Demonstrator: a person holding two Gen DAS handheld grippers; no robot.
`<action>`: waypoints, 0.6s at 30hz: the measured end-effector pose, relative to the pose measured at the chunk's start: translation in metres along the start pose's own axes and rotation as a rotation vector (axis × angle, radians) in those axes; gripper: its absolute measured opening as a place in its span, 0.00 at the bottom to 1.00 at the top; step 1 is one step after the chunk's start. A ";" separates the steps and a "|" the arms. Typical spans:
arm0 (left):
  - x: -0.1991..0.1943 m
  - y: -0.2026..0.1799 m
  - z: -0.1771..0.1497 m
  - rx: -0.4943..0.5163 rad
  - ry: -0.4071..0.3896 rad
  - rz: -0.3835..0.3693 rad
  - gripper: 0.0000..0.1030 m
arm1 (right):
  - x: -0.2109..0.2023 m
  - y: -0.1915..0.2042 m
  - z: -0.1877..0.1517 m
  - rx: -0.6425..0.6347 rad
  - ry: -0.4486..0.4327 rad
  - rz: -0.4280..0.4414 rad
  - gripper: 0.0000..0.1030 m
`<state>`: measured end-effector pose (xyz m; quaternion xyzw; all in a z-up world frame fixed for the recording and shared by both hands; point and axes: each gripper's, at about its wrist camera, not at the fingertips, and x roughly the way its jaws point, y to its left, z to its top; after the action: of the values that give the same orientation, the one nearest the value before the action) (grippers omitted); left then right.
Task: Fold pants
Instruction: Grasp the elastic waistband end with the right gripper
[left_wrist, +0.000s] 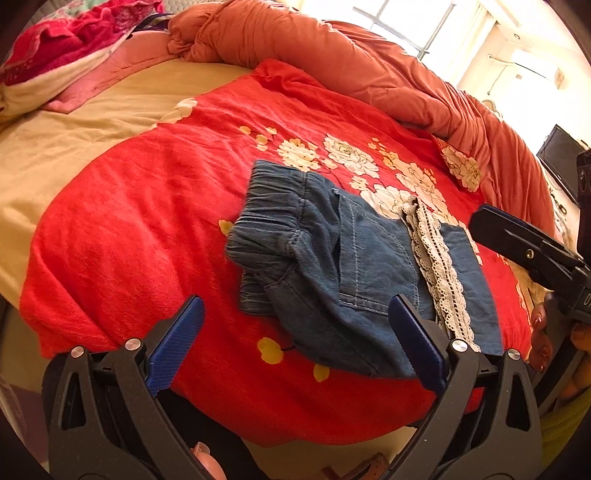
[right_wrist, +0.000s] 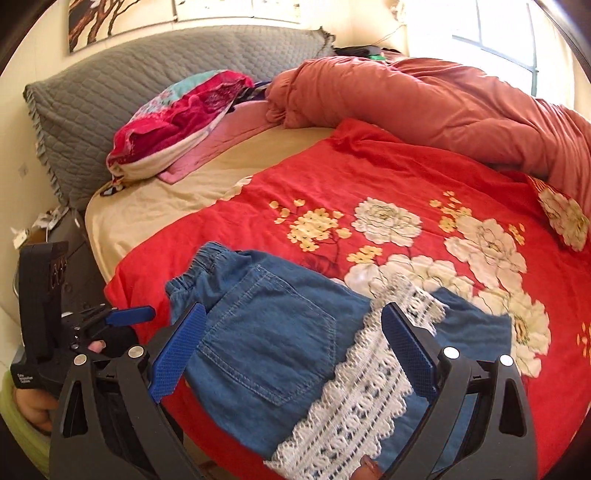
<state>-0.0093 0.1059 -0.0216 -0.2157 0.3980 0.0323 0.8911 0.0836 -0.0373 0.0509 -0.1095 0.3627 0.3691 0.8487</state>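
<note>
Well, the denim pants (left_wrist: 343, 266) lie folded on the red floral quilt (left_wrist: 147, 221) near the bed's edge, white lace trim (right_wrist: 362, 398) across them. Both the left gripper (left_wrist: 295, 343) and the right gripper (right_wrist: 293, 350) hover just above the denim with jaws spread wide, holding nothing. Small print on the left gripper's body is too blurred to read.

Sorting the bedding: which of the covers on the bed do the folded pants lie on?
The bright red floral quilt; the blue denim pants rest on it. The plain rust-orange comforter is bunched behind.
</note>
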 end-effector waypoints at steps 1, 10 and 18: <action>0.001 0.002 0.000 -0.005 -0.001 -0.002 0.90 | 0.006 0.002 0.003 -0.008 0.012 0.013 0.92; 0.015 0.018 -0.001 -0.060 0.003 -0.029 0.74 | 0.055 0.022 0.028 -0.073 0.120 0.125 0.92; 0.019 0.023 -0.005 -0.063 -0.003 -0.036 0.62 | 0.113 0.054 0.051 -0.206 0.249 0.218 0.93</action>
<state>-0.0048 0.1223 -0.0466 -0.2508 0.3916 0.0291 0.8848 0.1254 0.0859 0.0128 -0.2008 0.4349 0.4775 0.7366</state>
